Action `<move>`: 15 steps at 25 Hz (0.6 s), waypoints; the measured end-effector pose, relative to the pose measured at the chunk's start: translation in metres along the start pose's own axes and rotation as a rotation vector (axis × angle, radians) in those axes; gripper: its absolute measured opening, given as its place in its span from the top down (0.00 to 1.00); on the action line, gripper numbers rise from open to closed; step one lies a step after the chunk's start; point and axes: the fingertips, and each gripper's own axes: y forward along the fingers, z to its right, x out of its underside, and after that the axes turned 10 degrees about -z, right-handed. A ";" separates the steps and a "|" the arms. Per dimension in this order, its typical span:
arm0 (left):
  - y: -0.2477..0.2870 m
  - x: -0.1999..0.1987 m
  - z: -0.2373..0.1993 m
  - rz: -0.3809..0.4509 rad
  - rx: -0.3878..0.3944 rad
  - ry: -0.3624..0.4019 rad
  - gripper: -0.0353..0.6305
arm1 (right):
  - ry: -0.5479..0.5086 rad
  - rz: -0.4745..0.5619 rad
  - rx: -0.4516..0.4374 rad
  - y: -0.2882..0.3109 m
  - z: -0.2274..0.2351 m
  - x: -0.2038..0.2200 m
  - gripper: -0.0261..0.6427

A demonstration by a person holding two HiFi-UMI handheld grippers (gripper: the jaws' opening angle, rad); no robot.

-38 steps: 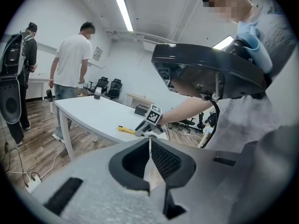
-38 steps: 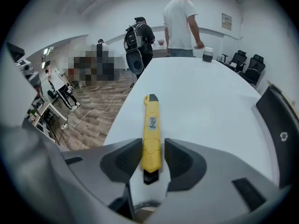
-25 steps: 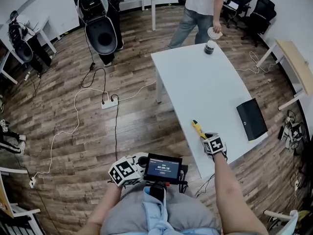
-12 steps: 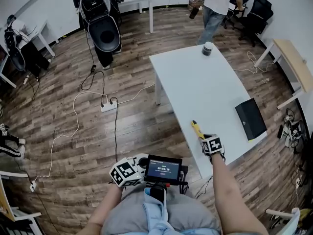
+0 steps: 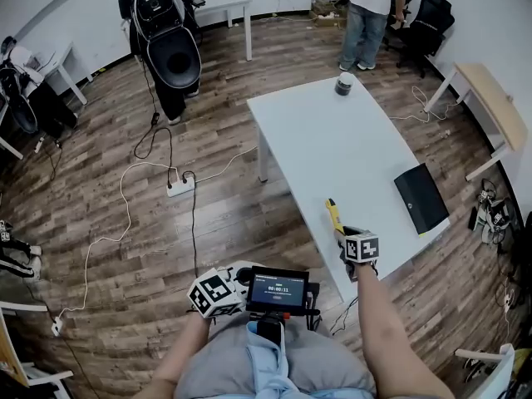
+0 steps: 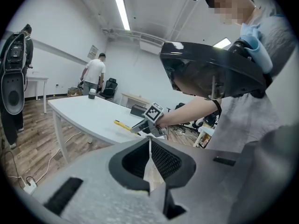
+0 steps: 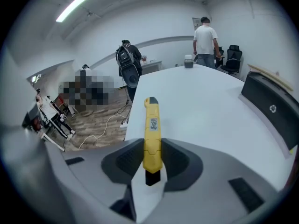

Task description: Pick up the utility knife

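Nearest you, your left gripper (image 5: 218, 293) is held low at your lap, just beside a black handheld device with a lit screen (image 5: 277, 288). The left gripper view shows its fingers (image 6: 163, 160) pressed together with nothing between them. To your right, your right gripper (image 5: 342, 233) reaches over the near corner of the white rectangular surface (image 5: 332, 140). The right gripper view shows its fingers (image 7: 180, 162) closed narrowly on the rear part of the yellow utility knife (image 7: 152, 139). The knife's short black end sits behind the pads, and most of the yellow body projects forward between them. The knife points away from you, along the near left edge of the surface. You cannot tell from these views whether it is clear of the surface or resting on it. Further along, near the right edge and well apart from the knife, a flat black rectangular case (image 5: 421, 198) lies on the surface. At the far end stands a dark cylindrical container with a pale lid (image 5: 342, 83). Left of the surface, a white power strip with trailing cables (image 5: 179, 187) lies on the wooden plank floor (image 5: 108, 165). Beyond the far end, a person in a white top and blue trousers (image 5: 371, 15) stands near black office chairs (image 5: 428, 23).
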 end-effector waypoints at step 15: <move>0.001 -0.009 0.008 0.024 0.030 0.048 0.92 | -0.006 0.266 -0.090 -0.073 -0.058 -0.021 0.77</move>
